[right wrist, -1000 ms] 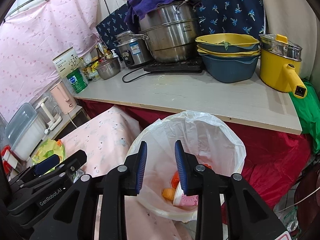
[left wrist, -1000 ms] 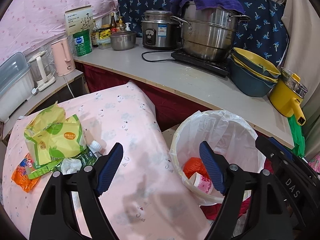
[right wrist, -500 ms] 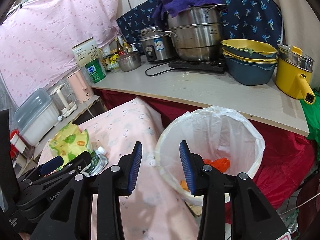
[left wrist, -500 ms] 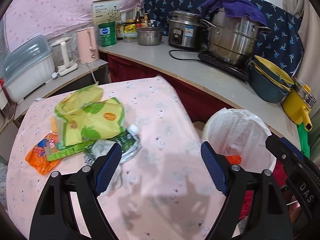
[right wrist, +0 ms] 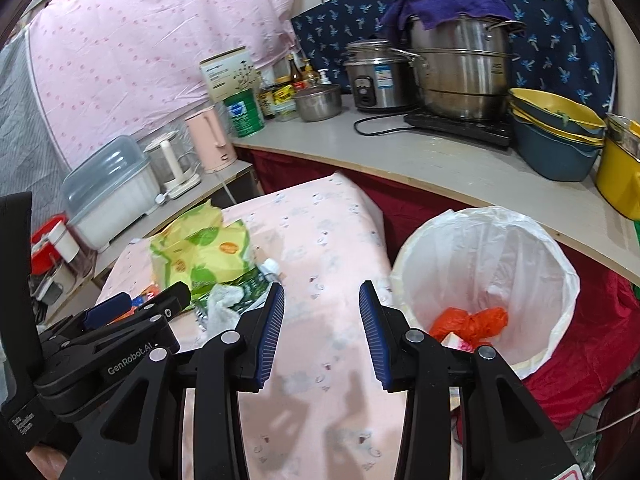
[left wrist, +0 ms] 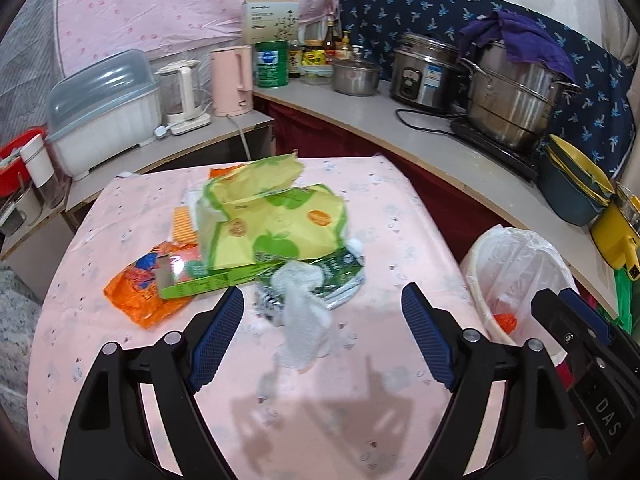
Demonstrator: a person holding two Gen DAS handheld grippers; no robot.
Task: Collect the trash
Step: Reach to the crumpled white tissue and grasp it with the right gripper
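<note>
On the pink patterned cloth-covered table (left wrist: 400,216), in the middle of the left wrist view, lies a heap of trash: a crumpled yellow-and-green plastic snack bag (left wrist: 272,224) on top, a flat green cardboard box (left wrist: 212,282) and an orange foil wrapper (left wrist: 138,294) to its lower left, a dark green foil packet (left wrist: 340,272) under its lower right edge, and a crumpled white tissue (left wrist: 302,312) draped below the packet, nearest the camera. The left tool (left wrist: 322,336) hovers over the table just short of this heap, its blue-padded jaws spread wide with nothing between them; the tissue shows in the gap but is not touched. In the right wrist view the right tool (right wrist: 322,336) stands at a narrower, partly open gap, also empty, over bare pink cloth, with the heap to its upper left and the left tool's black body at the lower left of the frame. At the right of both views, beside the table's edge, stands a round bin lined with a white plastic bag (right wrist: 492,280); an orange crumpled bag (right wrist: 472,322) lies at its bottom. Along the upper part of the frames runs a grey counter (left wrist: 400,120) carrying a large steel stockpot with a purple cloth (left wrist: 516,100), a steel rice cooker (left wrist: 424,76), a pink kettle (left wrist: 232,80) and stacked blue-and-yellow basins (right wrist: 556,136).
</note>
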